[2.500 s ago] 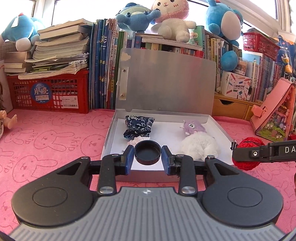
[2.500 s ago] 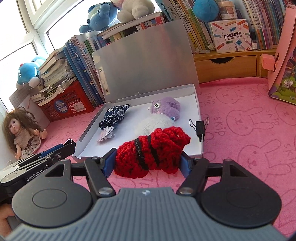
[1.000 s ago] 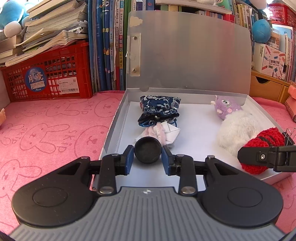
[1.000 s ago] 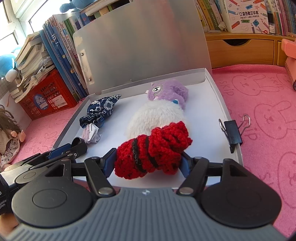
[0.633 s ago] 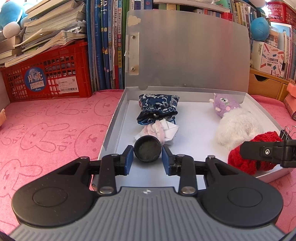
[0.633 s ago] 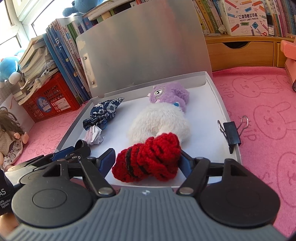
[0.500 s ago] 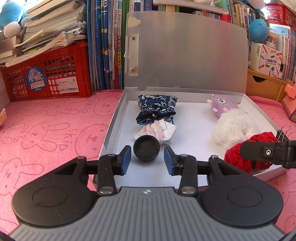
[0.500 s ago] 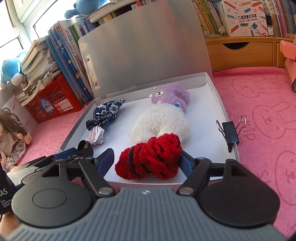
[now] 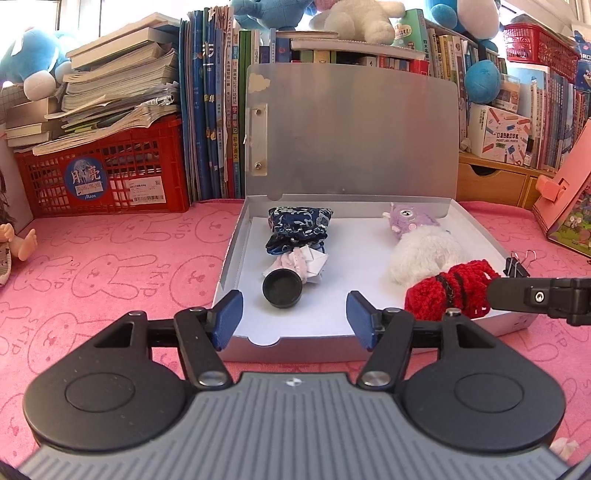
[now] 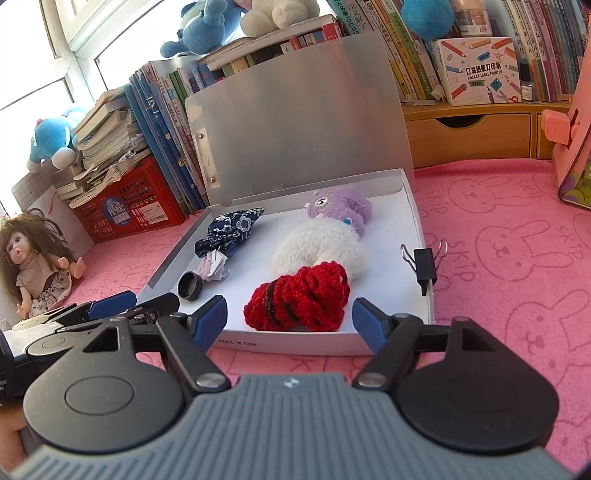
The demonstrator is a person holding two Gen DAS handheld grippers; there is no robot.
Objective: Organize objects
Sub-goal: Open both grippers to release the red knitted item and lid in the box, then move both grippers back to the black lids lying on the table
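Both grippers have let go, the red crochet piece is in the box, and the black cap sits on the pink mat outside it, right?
Not quite. In the left wrist view the black cap lies inside the grey box, by the blue pouch, not on the mat. The rest holds: left gripper and right gripper are open, and the red crochet piece is in the box.

A child's room or study corner at home. A pink bunny-print mat (image 9: 110, 266) covers the surface. At ten o'clock a red crate (image 9: 107, 177) carries stacked workbooks (image 9: 122, 88); children's books (image 9: 214, 110) stand across twelve o'clock, plush toys (image 9: 354, 14) on top. A doll (image 10: 33, 258) sits at nine o'clock in the right wrist view.
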